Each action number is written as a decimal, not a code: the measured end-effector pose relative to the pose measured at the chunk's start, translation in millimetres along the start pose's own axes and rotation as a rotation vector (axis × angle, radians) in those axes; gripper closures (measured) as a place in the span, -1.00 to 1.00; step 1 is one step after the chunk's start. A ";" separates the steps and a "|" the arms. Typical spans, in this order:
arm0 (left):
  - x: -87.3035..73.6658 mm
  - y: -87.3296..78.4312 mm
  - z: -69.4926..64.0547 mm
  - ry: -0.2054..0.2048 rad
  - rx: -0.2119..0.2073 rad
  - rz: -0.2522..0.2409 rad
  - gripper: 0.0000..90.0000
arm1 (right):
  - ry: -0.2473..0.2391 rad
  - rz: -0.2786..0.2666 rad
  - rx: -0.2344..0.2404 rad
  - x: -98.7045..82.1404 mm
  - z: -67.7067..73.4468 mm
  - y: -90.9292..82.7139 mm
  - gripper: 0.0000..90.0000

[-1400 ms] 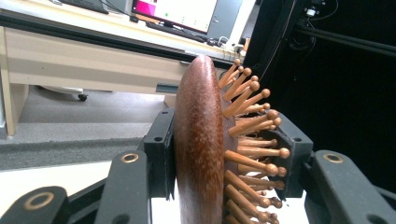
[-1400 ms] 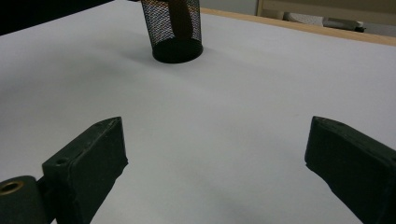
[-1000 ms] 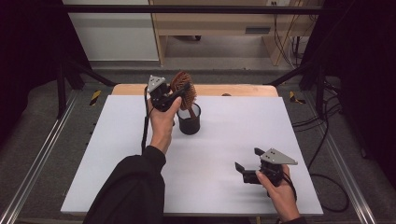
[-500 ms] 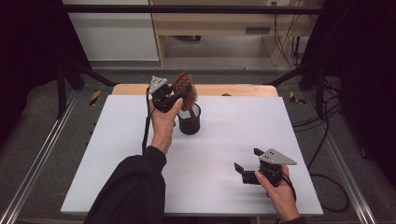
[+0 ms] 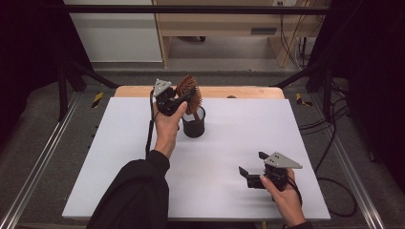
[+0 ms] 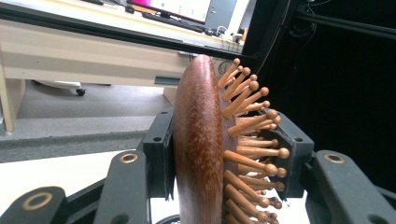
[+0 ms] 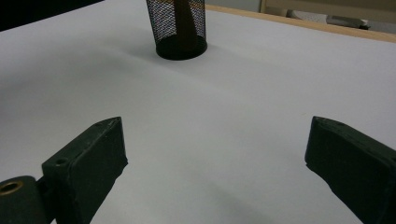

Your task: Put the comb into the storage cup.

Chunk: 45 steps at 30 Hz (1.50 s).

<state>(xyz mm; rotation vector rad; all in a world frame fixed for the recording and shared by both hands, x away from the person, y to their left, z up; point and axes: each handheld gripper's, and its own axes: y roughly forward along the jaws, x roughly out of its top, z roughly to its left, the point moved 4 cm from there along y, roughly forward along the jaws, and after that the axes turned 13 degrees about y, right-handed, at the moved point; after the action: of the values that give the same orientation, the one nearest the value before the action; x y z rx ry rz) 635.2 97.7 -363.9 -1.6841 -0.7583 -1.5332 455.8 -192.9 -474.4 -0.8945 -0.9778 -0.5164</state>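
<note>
A brown wooden hairbrush (image 5: 189,92) stands head-up with its handle inside a black mesh cup (image 5: 194,122) near the table's back middle. My left gripper (image 5: 180,98) is shut on the brush head (image 6: 205,144); one jaw presses its smooth back, the other the wooden bristles. The brush handle shows through the mesh of the cup (image 7: 180,25) in the right gripper view. My right gripper (image 5: 254,167) hovers low over the front right of the white table (image 5: 119,157), open, with nothing between its fingers (image 7: 95,151).
A wooden strip (image 5: 239,92) runs along the table's far edge. Cables (image 5: 334,138) lie on the floor at the right. A desk (image 5: 224,24) stands behind the table. Metal frame rails (image 5: 43,162) flank the left side.
The left hand with the brush has shifted only slightly above the cup. The right gripper has not moved.
</note>
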 end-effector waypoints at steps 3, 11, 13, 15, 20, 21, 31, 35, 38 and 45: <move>0.4 -0.6 3.2 0.006 -0.006 0.015 0.10 | 0.004 0.001 0.001 -0.1 0.6 0.3 -0.88; -0.9 -3.2 11.9 0.006 -0.013 0.030 0.07 | 0.003 -0.003 -0.001 0.3 -0.4 -0.3 -0.88; -1.1 -3.4 12.8 0.008 -0.019 0.031 0.07 | 0.004 -0.002 -0.001 0.4 -0.4 -0.3 -0.88; -1.2 -4.0 13.6 0.021 -0.019 0.038 0.06 | 0.005 -0.003 -0.001 0.5 -0.5 -0.4 -0.88; -1.9 -5.7 16.5 0.032 -0.021 0.046 0.03 | 0.006 -0.004 -0.006 0.3 -1.6 0.2 -0.88; -2.1 -6.3 17.2 0.034 -0.020 0.048 0.02 | 0.006 -0.004 -0.006 0.4 -1.6 0.2 -0.88; -5.1 -11.7 20.8 0.050 -0.006 0.058 -0.03 | 0.004 0.000 -0.011 -0.3 -0.9 1.3 -0.89; -6.0 -12.1 23.5 0.053 0.001 0.061 -0.05 | 0.002 -0.001 -0.010 -0.2 -0.6 2.1 -0.89; -6.0 -12.6 26.0 0.065 0.017 0.059 -0.08 | 0.001 0.000 -0.009 -0.3 -0.5 2.1 -0.89; -7.0 -13.1 31.5 0.078 0.025 0.066 -0.11 | 0.002 0.001 -0.009 -0.5 -0.8 2.4 -0.89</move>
<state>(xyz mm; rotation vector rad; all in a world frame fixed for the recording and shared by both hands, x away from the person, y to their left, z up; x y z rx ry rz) 641.5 131.4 -370.2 -1.6060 -0.6724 -1.5281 457.7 -192.2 -476.1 -0.9023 -0.9737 -0.5209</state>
